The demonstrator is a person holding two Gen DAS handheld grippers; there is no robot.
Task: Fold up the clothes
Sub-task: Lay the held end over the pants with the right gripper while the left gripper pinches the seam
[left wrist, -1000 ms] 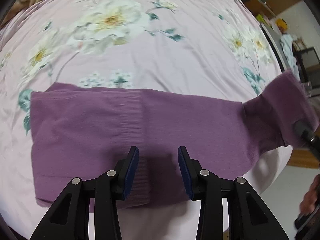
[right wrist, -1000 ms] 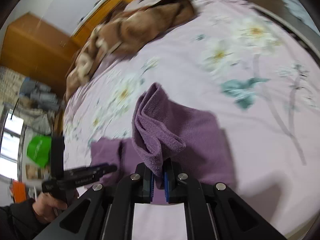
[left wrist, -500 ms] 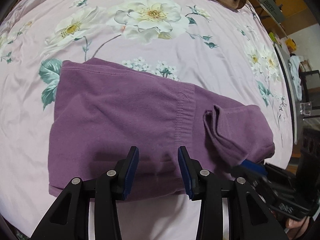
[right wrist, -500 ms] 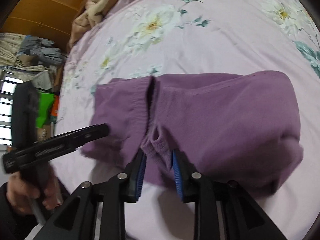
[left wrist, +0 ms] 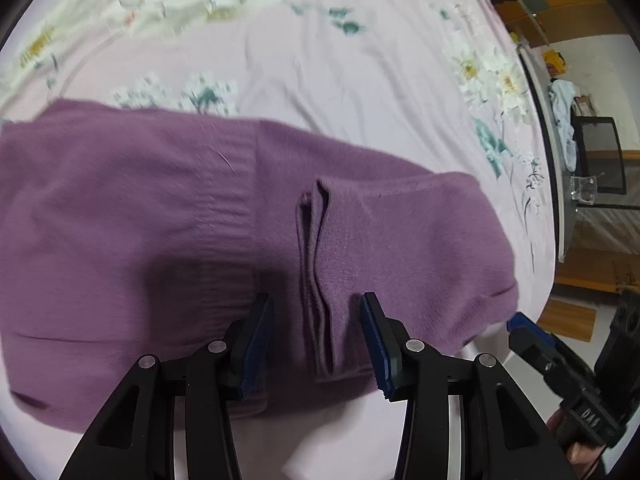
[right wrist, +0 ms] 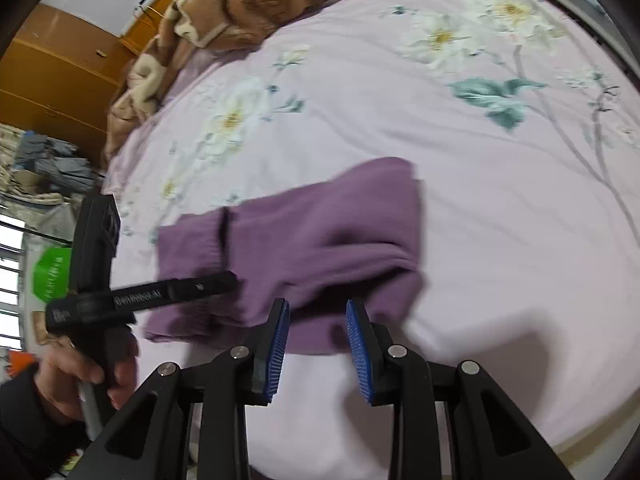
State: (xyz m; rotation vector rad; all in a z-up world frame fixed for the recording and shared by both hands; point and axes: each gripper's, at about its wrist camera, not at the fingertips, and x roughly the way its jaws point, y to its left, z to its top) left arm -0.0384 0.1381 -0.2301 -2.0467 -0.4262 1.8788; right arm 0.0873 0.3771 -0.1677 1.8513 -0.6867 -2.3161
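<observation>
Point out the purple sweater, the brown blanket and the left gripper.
purple sweater (left wrist: 160, 232): left wrist view, on its flat main panel.
brown blanket (right wrist: 256, 4): right wrist view, on the crumpled heap's middle.
left gripper (left wrist: 316, 344): left wrist view, midway between its fingertips.

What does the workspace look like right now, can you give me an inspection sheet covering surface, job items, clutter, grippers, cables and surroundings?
Surface: bed sheet, pink with a flower print, slightly creased.
Job's things: purple sweater lying partly folded near the bed's front edge, one end doubled over on top.
Clutter: brown blanket bunched at the far end of the bed.
Grippers: left gripper open just above the folded edge; right gripper open, nothing between its pads, at the sweater's near edge.
Cables: nothing seen.
Surroundings: wooden wardrobe, a window with bars, a dark chair beside the bed.
</observation>
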